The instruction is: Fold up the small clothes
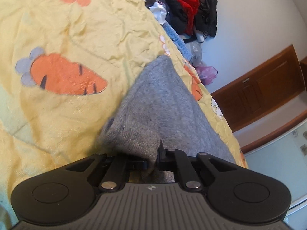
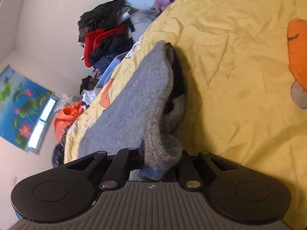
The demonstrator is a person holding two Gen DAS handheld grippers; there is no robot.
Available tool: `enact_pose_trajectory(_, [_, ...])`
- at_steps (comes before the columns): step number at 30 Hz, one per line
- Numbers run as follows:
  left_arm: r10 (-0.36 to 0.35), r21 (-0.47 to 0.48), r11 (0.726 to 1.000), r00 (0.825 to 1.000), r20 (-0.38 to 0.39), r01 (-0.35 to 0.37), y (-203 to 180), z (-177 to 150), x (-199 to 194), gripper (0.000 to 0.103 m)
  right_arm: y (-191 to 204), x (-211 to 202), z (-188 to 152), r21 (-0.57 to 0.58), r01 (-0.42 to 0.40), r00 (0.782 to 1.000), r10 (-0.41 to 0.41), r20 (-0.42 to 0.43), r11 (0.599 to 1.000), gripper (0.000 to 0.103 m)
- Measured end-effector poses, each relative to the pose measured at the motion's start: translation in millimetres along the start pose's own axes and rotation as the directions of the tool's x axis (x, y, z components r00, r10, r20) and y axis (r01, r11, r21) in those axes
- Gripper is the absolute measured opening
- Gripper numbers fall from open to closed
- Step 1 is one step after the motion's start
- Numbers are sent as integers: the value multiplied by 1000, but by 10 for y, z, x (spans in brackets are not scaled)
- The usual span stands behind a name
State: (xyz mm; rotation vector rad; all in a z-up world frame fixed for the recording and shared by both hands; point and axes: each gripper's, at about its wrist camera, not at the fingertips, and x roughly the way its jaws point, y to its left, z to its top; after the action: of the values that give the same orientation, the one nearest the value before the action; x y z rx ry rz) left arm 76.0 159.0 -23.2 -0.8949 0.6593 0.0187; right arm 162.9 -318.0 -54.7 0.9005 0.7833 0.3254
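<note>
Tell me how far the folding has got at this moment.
Early. No folded item shows in either view. In hand: both the left gripper and right gripper pinch a grey garment over the yellow bedsheet. Left: the heap of clothes beside the bed.

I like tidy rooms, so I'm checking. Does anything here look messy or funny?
Yes. A jumbled pile of clothes, black, red and blue, sits heaped at the far edge of the yellow bedsheet, which is wrinkled. The grey garment is fine: the left gripper and right gripper each pinch a corner.
</note>
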Motion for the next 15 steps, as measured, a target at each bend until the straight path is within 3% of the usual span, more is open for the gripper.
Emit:
enact_pose_trajectory(8, [-160, 48, 986, 987, 3, 160, -270, -8, -725, 6, 147, -611, 140, -30, -135, 990, 136, 26, 990, 13])
enact_pose_trajectory(11, [-159, 50, 986, 987, -19, 160, -174, -211, -1016, 6, 77, -914, -1, -19, -172, 985, 172, -4, 985, 13])
enact_pose_trajectory(15, [-63, 103, 992, 995, -77, 70, 113, -577, -1170, 8, -151, -1216, -303, 33, -164, 986, 165, -39, 986, 13])
